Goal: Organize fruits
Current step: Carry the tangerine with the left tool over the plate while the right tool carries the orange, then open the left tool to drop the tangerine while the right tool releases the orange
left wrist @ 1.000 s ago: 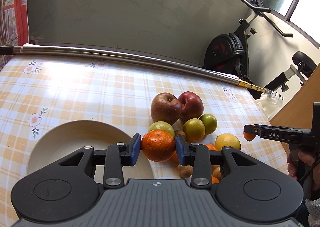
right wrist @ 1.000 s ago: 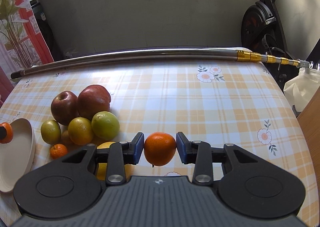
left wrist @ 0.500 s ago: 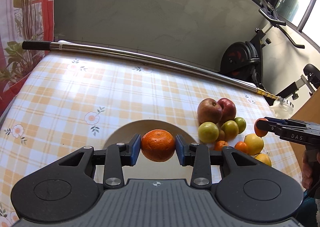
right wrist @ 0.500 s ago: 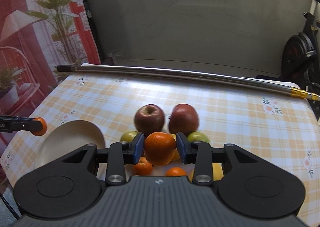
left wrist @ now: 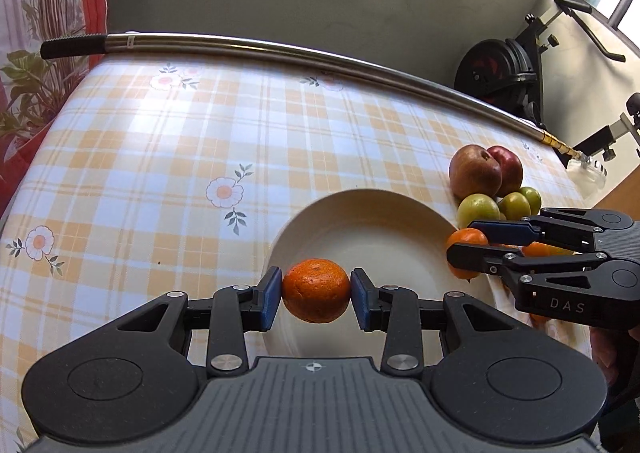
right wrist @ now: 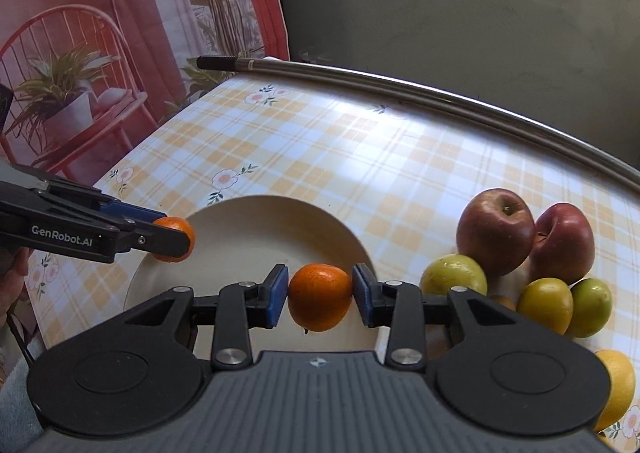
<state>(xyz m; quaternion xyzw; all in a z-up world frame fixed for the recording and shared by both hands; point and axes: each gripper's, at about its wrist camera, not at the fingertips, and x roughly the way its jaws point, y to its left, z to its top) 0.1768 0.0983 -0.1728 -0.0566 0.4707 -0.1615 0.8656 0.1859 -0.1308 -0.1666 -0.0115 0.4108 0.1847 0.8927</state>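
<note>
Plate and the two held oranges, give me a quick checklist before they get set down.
1. Left gripper shut on its orange: ok.
2. Right gripper shut on its orange: ok.
3. Cream plate bare, room for both: ok.
4. Both oranges in line with the plate in both views; height above it: cannot tell.
5. The grippers apart from each other: ok.
6. Fruit pile, apples and green citrus, beside the plate's rim, clear of the drop spot: ok.
</note>
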